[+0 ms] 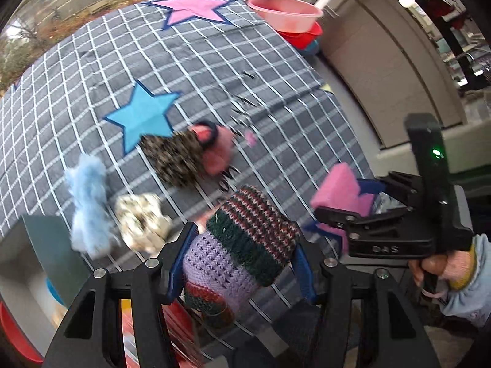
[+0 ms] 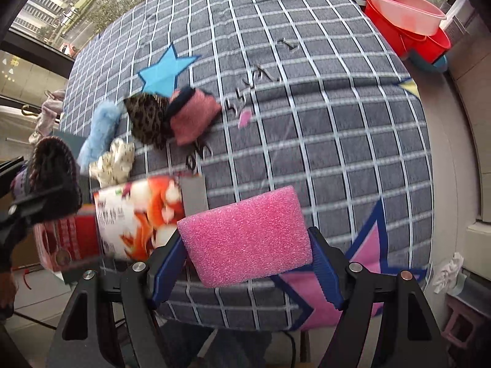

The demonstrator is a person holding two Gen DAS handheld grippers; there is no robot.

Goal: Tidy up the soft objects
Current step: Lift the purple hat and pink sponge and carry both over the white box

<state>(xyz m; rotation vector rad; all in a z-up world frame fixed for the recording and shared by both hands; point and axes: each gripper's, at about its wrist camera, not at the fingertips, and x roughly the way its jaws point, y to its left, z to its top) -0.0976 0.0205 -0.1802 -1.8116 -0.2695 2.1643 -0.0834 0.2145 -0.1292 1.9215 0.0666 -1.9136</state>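
My left gripper (image 1: 239, 260) is shut on a striped knitted piece (image 1: 242, 245) of purple, green and red wool, held above the bed's near edge. My right gripper (image 2: 245, 254) is shut on a pink sponge (image 2: 245, 239); it also shows in the left wrist view (image 1: 337, 193). On the checked bed cover (image 2: 322, 107) lie a leopard-print piece (image 2: 147, 119), a pink cloth with a dark band (image 2: 193, 116), a fluffy light blue piece (image 2: 98, 135) and a cream spotted scrunchie (image 2: 113, 162).
A red and white printed box (image 2: 138, 217) stands at the bed's near left edge. Stacked pink and red basins (image 2: 408, 21) sit beyond the far right corner. A white cabinet (image 1: 383, 61) runs along the right. Windows lie behind the bed.
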